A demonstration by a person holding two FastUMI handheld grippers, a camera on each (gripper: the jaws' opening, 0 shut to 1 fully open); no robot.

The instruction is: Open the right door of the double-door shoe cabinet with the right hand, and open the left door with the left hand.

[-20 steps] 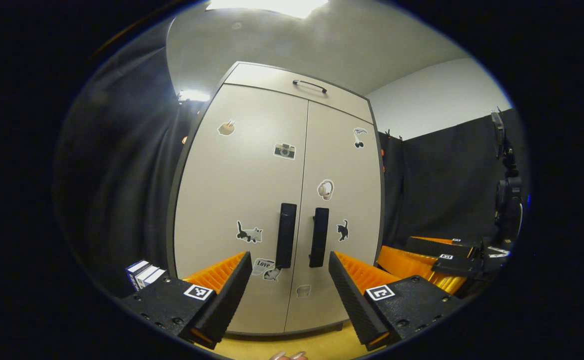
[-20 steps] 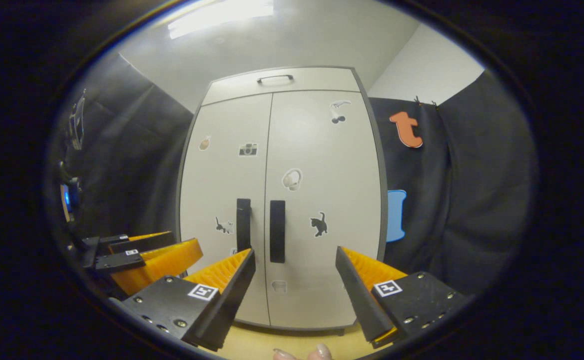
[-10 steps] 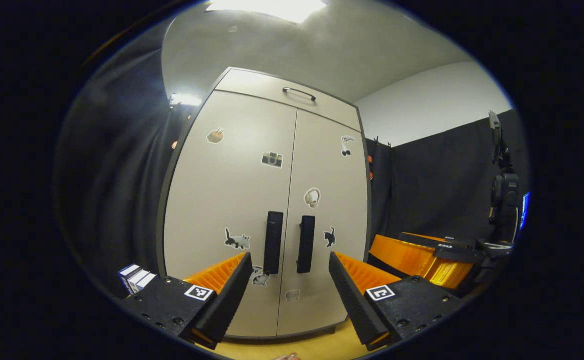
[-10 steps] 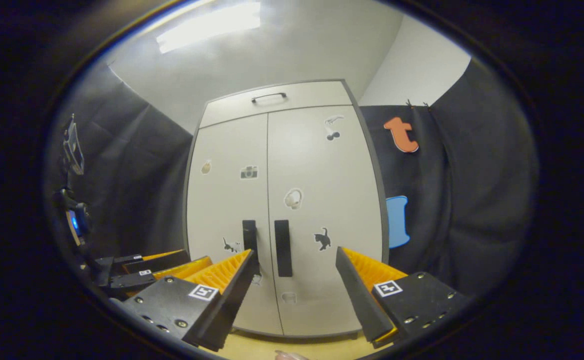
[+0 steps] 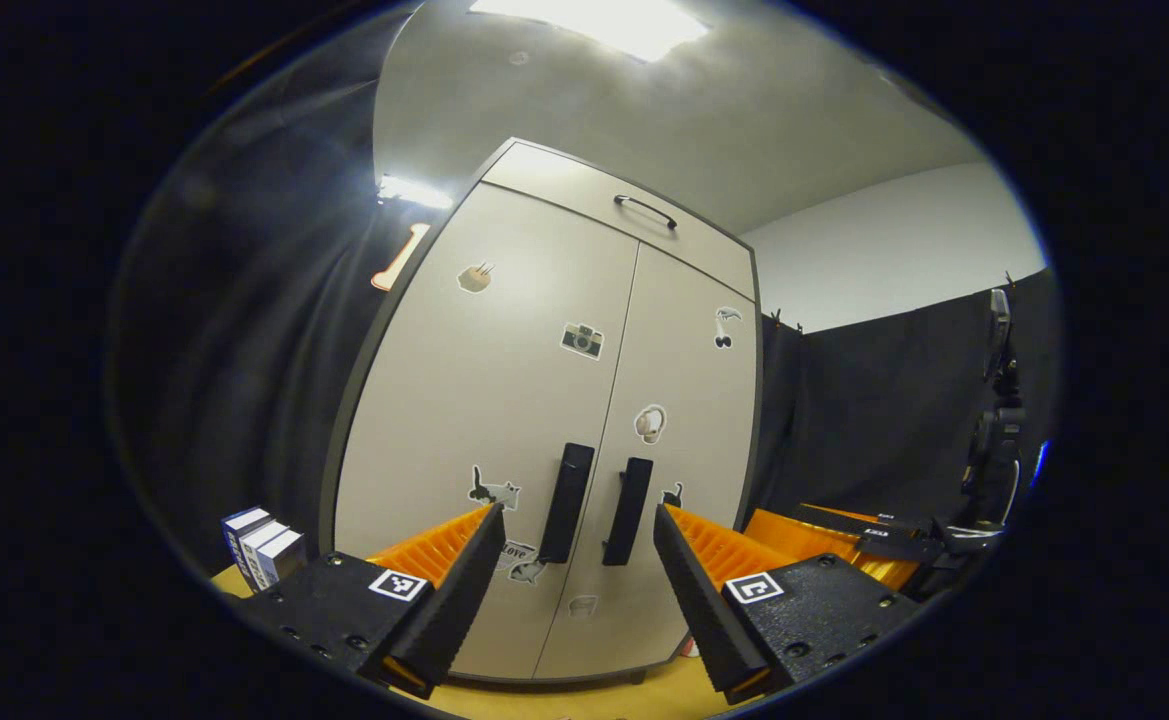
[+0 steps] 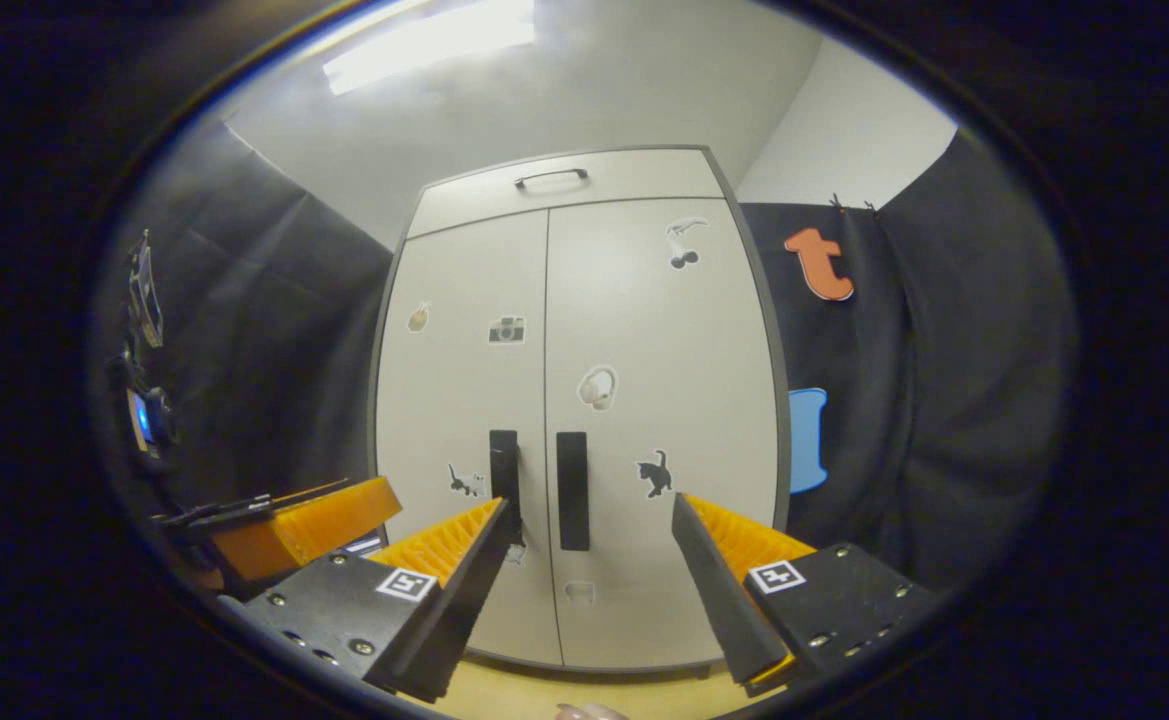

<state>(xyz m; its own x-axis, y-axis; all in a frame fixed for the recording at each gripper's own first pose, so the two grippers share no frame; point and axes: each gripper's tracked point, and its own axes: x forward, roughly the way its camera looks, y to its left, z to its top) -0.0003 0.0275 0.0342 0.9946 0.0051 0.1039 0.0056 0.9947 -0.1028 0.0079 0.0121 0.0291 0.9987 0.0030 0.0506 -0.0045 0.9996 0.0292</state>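
Matte, pale-grey panels make up the shoe cabinet [image 5: 504, 420], a tall flat-fronted box with a thin dark frame around its edges. It stands on a light wooden floor [image 6: 504, 700] against the black cloth wall [image 6: 944, 420]. Both doors are closed, meeting at a narrow vertical seam. The left door [image 5: 464, 400] and the right door [image 6: 659, 400] each carry a flat, dark, bar-shaped handle set upright beside that seam: the left handle [image 5: 565, 489] and the right handle [image 6: 572, 490] stand close together, apart only by the seam strip. Small stickers dot the smooth fronts (a camera, cats, headphones among them). Above the doors runs a shallow drawer front with a slim curved pull [image 6: 551, 177].

The left gripper [image 5: 574, 565] hangs in front of the cabinet with its jaws spread wide and nothing between them; its fingers [image 5: 444, 540] are wedge-shaped with ribbed inner faces, and both handles appear in the gap between them, farther off. The right gripper [image 6: 589, 560] is likewise released and empty, its ridged fingers [image 6: 734, 540] framing the lower part of the right door, short of the handles.

Open air lies between each gripper and the door fronts. In the left gripper view a small stack of boxes [image 5: 262, 545] sits on the floor near the cabinet's left corner, and dark cloth hangs close on both sides.
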